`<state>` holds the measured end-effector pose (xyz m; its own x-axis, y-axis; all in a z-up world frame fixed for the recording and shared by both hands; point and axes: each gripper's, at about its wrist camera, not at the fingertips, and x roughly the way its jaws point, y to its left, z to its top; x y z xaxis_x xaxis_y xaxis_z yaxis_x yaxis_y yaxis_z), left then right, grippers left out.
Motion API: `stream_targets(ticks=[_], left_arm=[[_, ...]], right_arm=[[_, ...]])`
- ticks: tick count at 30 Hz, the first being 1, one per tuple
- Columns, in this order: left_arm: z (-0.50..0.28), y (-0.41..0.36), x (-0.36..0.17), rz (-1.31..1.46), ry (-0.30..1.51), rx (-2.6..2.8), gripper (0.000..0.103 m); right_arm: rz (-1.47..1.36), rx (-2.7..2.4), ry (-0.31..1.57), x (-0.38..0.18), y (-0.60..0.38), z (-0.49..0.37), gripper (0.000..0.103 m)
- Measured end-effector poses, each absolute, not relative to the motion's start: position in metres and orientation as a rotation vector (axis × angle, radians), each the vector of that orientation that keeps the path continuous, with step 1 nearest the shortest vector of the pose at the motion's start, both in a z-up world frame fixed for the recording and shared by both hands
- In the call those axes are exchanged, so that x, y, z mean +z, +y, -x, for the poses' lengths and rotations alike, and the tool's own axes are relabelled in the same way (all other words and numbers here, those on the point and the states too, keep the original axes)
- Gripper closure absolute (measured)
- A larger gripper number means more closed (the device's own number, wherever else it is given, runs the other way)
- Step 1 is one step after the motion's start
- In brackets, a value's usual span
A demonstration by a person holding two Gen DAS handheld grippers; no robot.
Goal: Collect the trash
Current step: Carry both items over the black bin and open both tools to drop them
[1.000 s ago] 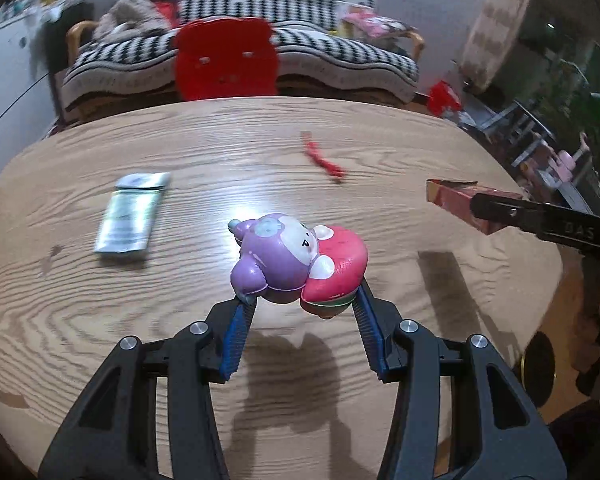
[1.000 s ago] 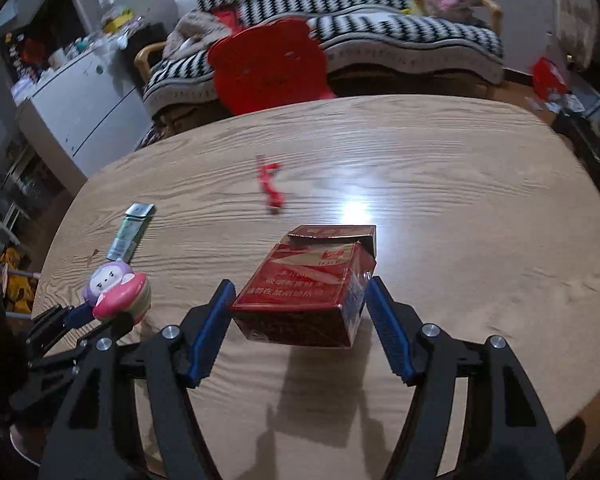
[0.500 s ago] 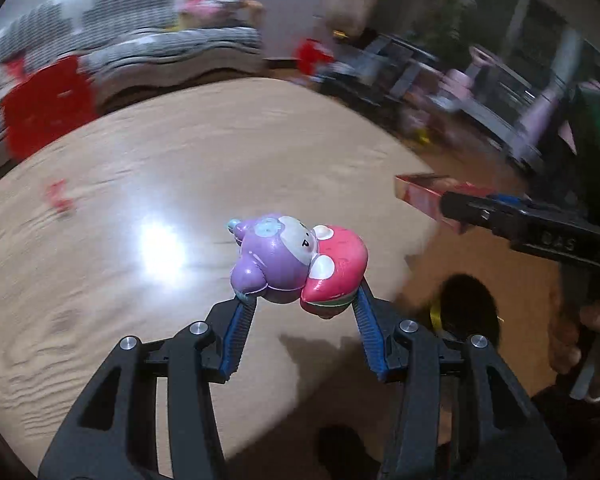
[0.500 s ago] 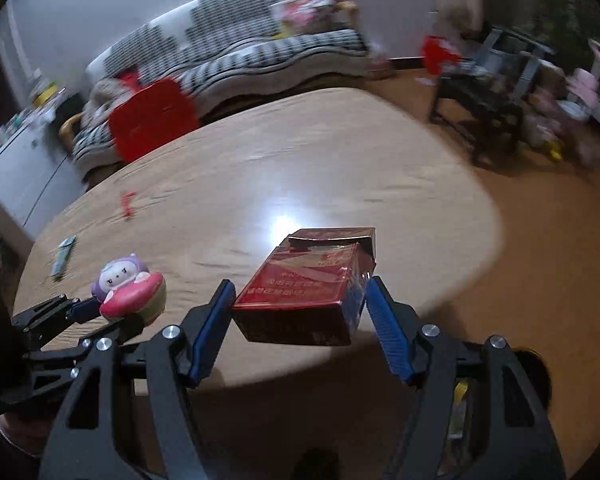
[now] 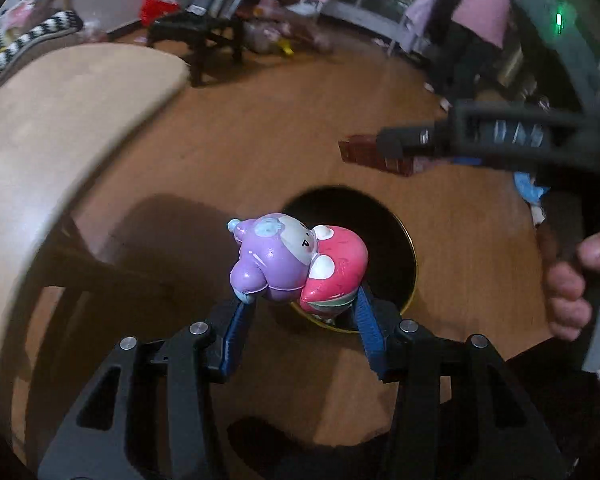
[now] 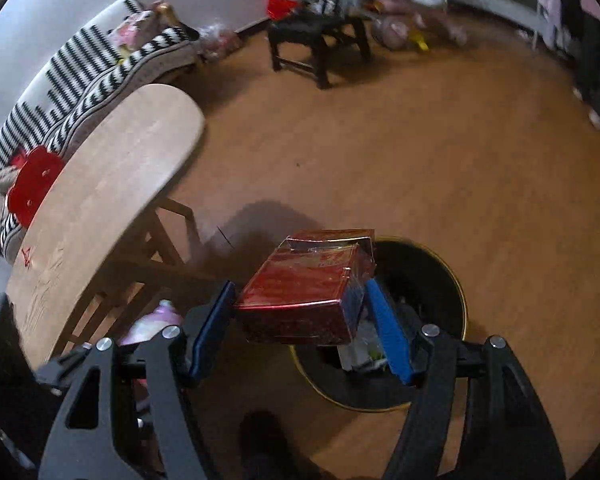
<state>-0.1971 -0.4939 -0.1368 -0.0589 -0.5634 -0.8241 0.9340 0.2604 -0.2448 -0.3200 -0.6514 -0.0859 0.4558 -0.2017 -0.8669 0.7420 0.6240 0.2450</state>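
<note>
The pale oval wooden tabletop [image 6: 112, 184] stands off to the left in both views, with only a small red scrap [image 6: 25, 257] visible near its far end; both hands are out over the brown wooden floor [image 6: 440, 152] beside it. There, close by the tabletop's legs, sits a round black waste bin with a thin gold rim [image 6: 458, 300], its mouth open upward and some pale wrappers visible inside. It looks like the destination for both loads.

The right tongs [image 6: 300, 312] are closed on a shiny red cardboard carton [image 6: 312, 284], blue pads pressed against its two long sides, its torn flap end pointing forward. The carton hangs tilted downward over the near-left part of the bin's mouth, probably so it will fall inside once let go.

The left tongs [image 5: 304, 312] grip a small plastic toy figure, purple with a pink mushroom-like cap [image 5: 296, 264], pinched at its underside between the blue pads. In the left wrist view it hangs in front of the bin's [image 5: 404, 240] left edge, apparently lined up for the same drop. A bare hand [image 5: 576, 280] holds the right tool's handle at the frame's right edge.
</note>
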Motion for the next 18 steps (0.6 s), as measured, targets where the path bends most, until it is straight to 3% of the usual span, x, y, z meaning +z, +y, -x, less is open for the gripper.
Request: stream_targets(ticks=[12,14,16,18], left_arm=[[0.198,-0.547,-0.171,-0.442,1.124,-1.34,0.053],[0.202,-0.547,-0.174,-0.436,1.132,-1.354,0.047],[0.204,-0.552,-0.176,-0.429,1.134,-1.362,0.032],[0.204,-0.555,-0.178,-0.437,1.126,-1.356,0.026]], right_arm=[[-0.759,-0.69,0.932,-0.099,-0.663,0.327,0.036],[-0.774,-0.71,0.943,-0.103,-0.669,0.324,0.033],[-0.797,-0.721,0.95,-0.107,-0.672,0.327,0.017],[-0.808,-0.722,0.947,-0.107,-0.674,0.327,0.014]])
